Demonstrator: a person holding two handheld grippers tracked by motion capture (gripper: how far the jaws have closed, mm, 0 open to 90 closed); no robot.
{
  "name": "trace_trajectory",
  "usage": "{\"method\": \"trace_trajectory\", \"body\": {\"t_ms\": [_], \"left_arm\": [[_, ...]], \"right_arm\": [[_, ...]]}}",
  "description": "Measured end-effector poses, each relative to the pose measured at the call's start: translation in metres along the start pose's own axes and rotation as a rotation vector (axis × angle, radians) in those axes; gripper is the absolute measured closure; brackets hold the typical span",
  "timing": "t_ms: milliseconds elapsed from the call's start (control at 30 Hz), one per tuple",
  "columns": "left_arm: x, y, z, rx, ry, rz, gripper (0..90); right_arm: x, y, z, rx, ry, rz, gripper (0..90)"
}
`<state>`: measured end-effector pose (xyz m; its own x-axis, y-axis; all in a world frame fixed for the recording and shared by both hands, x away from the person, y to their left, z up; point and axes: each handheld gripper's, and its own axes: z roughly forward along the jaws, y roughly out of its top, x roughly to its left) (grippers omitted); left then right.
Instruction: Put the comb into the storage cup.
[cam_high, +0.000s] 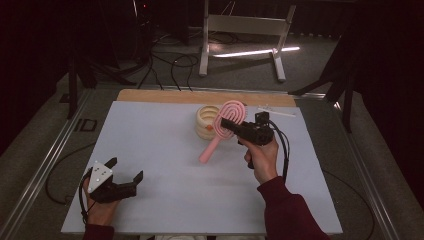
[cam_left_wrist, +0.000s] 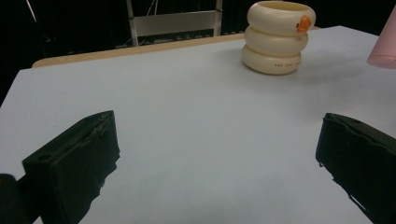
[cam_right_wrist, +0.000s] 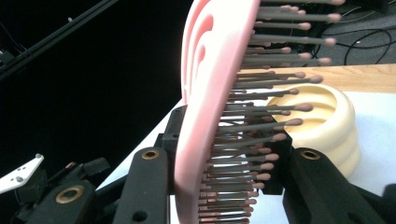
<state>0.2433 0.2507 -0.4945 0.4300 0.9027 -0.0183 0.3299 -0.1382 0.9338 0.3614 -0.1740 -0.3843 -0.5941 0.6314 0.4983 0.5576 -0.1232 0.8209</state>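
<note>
A pink hairbrush (cam_high: 231, 112) with brown bristles is held tilted above the white table (cam_high: 160, 150), its handle end (cam_left_wrist: 385, 51) pointing down toward the table. My right gripper (cam_high: 225, 124) is shut on the brush head; in the right gripper view one jaw presses the pink back (cam_right_wrist: 205, 116) and the other the bristles. Just behind the brush stands a cream ringed cup (cam_high: 204, 122) with an orange mark (cam_left_wrist: 303, 23). My left gripper (cam_high: 126, 168) rests open near the front left edge, with nothing between its jaws (cam_left_wrist: 219, 154).
A wooden strip (cam_high: 200, 96) runs along the table's far edge. A thin white stick (cam_high: 277, 111) lies at the far right of the table. Beyond it, a metal frame (cam_high: 245, 30) and cables (cam_high: 170, 60) are on the floor.
</note>
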Motion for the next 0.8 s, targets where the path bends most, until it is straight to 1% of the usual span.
{"method": "trace_trajectory", "body": {"t_ms": [300,567,800], "left_arm": [[0.0,0.0,0.0,0.002,-0.002,0.003,0.2],[0.0,-0.001,0.0,0.003,-0.001,0.002,0.2],[-0.001,-0.001,0.0,-0.001,0.002,0.002,0.2]], "right_arm": [[0.001,0.01,0.002,-0.023,-0.014,-0.002,63.6],[-0.005,0.015,0.005,-0.018,-0.041,0.0,63.6],[-0.007,0.02,0.005,-0.036,-0.05,0.012,63.6]]}}
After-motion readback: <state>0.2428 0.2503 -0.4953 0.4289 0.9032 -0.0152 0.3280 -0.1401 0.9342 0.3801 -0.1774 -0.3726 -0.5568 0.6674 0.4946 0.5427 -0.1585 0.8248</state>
